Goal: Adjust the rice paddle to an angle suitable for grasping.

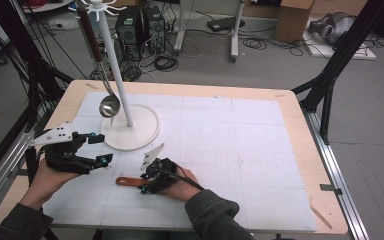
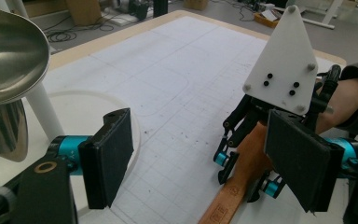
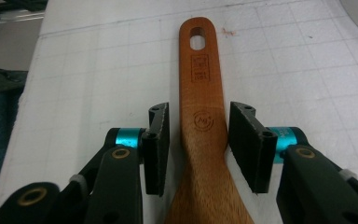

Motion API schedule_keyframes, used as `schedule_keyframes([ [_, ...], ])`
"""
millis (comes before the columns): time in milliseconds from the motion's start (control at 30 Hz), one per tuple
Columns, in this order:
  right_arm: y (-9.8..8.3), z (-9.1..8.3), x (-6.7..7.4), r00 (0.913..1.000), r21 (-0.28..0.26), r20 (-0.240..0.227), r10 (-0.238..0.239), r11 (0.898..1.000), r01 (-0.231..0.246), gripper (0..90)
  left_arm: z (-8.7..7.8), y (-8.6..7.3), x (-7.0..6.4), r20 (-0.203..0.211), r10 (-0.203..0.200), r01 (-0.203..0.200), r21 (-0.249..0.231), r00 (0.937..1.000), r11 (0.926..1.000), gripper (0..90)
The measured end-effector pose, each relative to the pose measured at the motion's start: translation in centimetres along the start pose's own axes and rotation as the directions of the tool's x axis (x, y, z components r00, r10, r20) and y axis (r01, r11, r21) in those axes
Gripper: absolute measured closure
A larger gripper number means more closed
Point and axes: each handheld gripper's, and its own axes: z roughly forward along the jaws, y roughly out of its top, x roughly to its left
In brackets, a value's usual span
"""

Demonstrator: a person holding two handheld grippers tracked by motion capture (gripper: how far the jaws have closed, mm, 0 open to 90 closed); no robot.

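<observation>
A lab: computer towers, floor cables, black rig frames.

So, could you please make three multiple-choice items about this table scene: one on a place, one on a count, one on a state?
1. Where does the brown wooden spatula handle lie?
A. on the white gridded mat
B. on the round white stand base
C. on the floor

2. How many shiny metal ladles hang on the white stand?
A. none
B. one
C. three

3. How are the pads of the right gripper?
A. pressed flat together
B. clamped on the ladle
C. apart, either side of the handle

Answers: 1 A, the handle lies flat on the grid lines; 2 B, a single bowl hangs beside the pole; 3 C, gaps show between pads and wood.
</observation>
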Motion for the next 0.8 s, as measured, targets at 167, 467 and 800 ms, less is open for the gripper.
schedule_keyframes([
  [167,0.1,0.1,0.0,0.9998,0.009,0.015,-0.010,1.000,0.010,65.1,0.1,0.0,0.0,0.001,-0.002,0.002,0.003,1.0000,1.0000,24.3],
  [467,0.0,-0.8,-0.3,0.9998,-0.001,0.016,0.010,1.000,-0.010,65.4,0.2,-0.3,0.1,0.005,-0.011,0.011,0.005,0.9999,0.9999,24.4],
  [800,0.1,-2.8,0.0,0.9995,-0.071,0.030,0.001,0.997,0.001,65.4,1.0,-0.9,0.1,0.029,-0.022,0.021,0.038,0.9993,0.9991,26.6],
])
